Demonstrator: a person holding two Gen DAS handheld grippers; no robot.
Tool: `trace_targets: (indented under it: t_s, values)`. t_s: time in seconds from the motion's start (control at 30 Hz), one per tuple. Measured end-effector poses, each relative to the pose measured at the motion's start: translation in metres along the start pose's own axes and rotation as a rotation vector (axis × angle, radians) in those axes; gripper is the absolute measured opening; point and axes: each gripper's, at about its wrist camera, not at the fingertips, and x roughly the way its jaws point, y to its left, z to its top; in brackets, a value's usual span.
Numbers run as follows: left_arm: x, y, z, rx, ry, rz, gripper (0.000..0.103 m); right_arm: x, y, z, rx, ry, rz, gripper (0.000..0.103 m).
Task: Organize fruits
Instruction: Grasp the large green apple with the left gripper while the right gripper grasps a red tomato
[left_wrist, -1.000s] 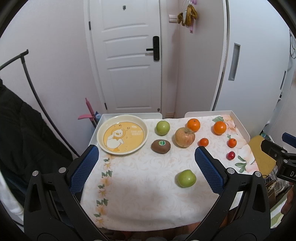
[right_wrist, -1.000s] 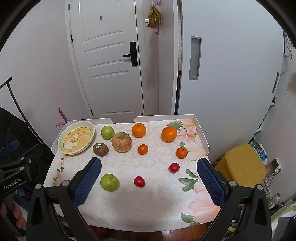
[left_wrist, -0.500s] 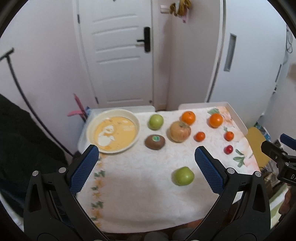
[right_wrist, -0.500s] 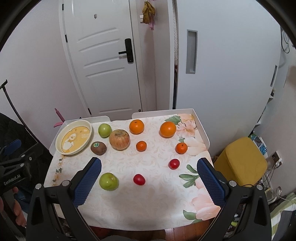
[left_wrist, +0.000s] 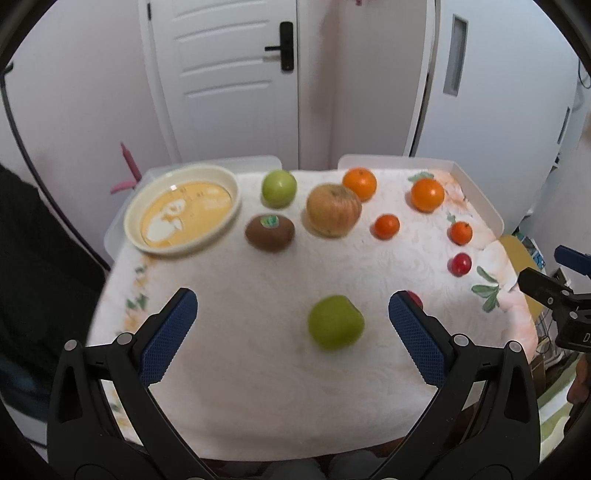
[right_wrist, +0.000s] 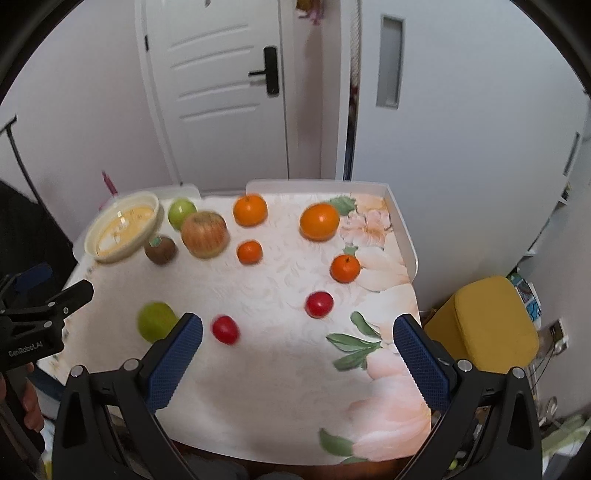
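Observation:
A cream bowl (left_wrist: 155, 225) with a yellow duck picture stands at the table's far left, empty. Near it lie a green apple (left_wrist: 279, 187), a kiwi (left_wrist: 269, 232), a big red-yellow apple (left_wrist: 333, 209), two oranges (left_wrist: 359, 183) (left_wrist: 427, 194) and two small tangerines (left_wrist: 386, 226) (left_wrist: 461, 232). A second green apple (left_wrist: 335, 322) lies near the front, between the fingers of my open, empty left gripper (left_wrist: 291, 321). My right gripper (right_wrist: 297, 343) is open and empty over the front; a small red fruit (right_wrist: 224, 329) lies just right of its left finger, another (right_wrist: 318, 304) farther back.
The table has a floral cloth (right_wrist: 280, 369) and raised white rims (right_wrist: 402, 236) at the back and right. A yellow stool (right_wrist: 491, 317) stands to the right of the table. A white door and wall are behind.
Both grippers have moved forward and down toward the table. The near green apple now sits between the left gripper's fingers. No fruit has moved.

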Motion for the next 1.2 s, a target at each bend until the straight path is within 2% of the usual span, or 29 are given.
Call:
trace_targets:
  t_s: [0.17,0.43,0.53,0.67,0.83,0.9,0.93,0.97,1.07,1.2]
  values:
    - [0.026,-0.020,-0.022,-0.013,0.009,0.038,0.103,0.028,-0.012,-0.014,-0.034,0.034,0.064,0.103]
    - [0.061,-0.038,-0.040,-0.034,0.012,0.098,0.103,0.073,-0.025,-0.019,-0.089,0.044,0.113,0.103]
    - [0.068,-0.043,-0.045,-0.055,0.016,0.109,0.102,0.087,-0.030,-0.019,-0.096,0.045,0.128,0.100]
    - [0.077,-0.045,-0.049,-0.078,0.041,0.113,0.090,0.103,-0.032,-0.020,-0.116,0.056,0.130,0.095]
    - [0.082,-0.048,-0.050,-0.076,0.044,0.126,0.083,0.116,-0.035,-0.018,-0.119,0.066,0.131,0.092]
    - [0.084,-0.047,-0.049,-0.080,0.049,0.133,0.076,0.119,-0.034,-0.017,-0.124,0.066,0.131,0.090]
    - [0.084,-0.046,-0.049,-0.087,0.054,0.133,0.068,0.121,-0.033,-0.017,-0.129,0.067,0.130,0.087]
    - [0.085,-0.044,-0.049,-0.095,0.059,0.125,0.066,0.123,-0.031,-0.017,-0.134,0.072,0.130,0.085]
    - [0.086,-0.041,-0.049,-0.111,0.065,0.108,0.060,0.129,-0.029,-0.017,-0.140,0.083,0.125,0.078]
    - [0.088,-0.041,-0.046,-0.107,0.070,0.102,0.060,0.135,-0.029,-0.017,-0.133,0.091,0.128,0.074]
